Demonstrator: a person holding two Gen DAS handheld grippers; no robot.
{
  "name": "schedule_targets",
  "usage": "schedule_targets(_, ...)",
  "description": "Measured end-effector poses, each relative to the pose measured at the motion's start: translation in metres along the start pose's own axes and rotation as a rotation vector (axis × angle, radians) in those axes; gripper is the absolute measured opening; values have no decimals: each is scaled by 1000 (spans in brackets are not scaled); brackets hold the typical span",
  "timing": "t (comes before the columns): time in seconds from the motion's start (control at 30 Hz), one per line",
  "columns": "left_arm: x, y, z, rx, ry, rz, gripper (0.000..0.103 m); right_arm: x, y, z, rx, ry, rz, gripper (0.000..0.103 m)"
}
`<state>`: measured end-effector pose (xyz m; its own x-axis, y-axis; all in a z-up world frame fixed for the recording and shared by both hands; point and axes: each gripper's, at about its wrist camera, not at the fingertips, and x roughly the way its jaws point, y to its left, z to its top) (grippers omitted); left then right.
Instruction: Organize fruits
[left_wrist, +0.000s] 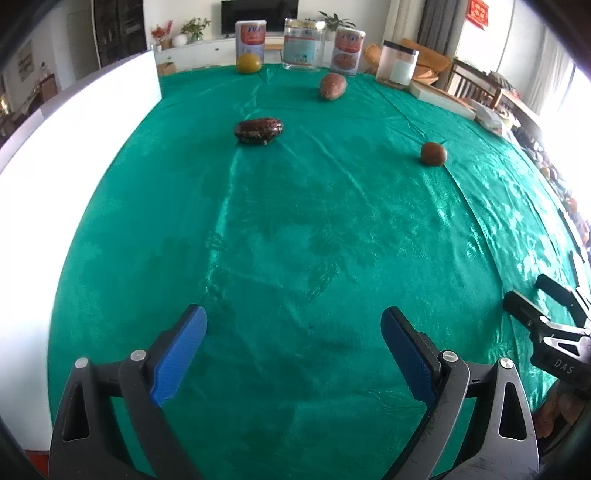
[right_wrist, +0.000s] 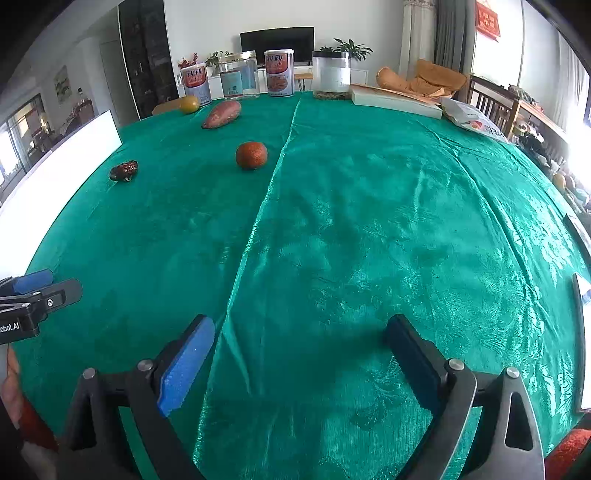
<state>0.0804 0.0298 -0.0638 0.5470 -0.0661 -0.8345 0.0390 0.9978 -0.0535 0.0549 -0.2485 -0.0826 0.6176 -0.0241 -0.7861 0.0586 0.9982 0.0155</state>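
Observation:
Four items lie far out on the green tablecloth (left_wrist: 295, 229): a dark red speckled fruit (left_wrist: 259, 130) (right_wrist: 125, 170), a round orange-brown fruit (left_wrist: 433, 153) (right_wrist: 251, 155), a long reddish sweet potato (left_wrist: 332, 86) (right_wrist: 221, 114) and a yellow round fruit (left_wrist: 248, 63) (right_wrist: 189, 104) at the back. My left gripper (left_wrist: 293, 321) hangs open over bare cloth near the front, nothing between its blue pads. My right gripper (right_wrist: 299, 332) is open too, empty, over the cloth's fold line. Each gripper shows at the edge of the other's view.
Two printed cans (left_wrist: 251, 38) (left_wrist: 347, 50), a clear jar (left_wrist: 301, 44) and a frosted container (left_wrist: 397, 64) line the far edge. A white board (left_wrist: 74, 140) stands along the left side. A flat white box (right_wrist: 395, 99) and packets lie at the back right.

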Motion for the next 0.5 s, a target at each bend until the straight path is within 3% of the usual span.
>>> schedule_targets(0.1, 2, -6, -3, 48, 5, 36, 97, 1, 2, -2, -7, 2, -2, 103)
schedule_targets(0.5, 5, -4, -6, 40, -34, 45, 103, -1, 4, -5, -15, 3, -12, 103)
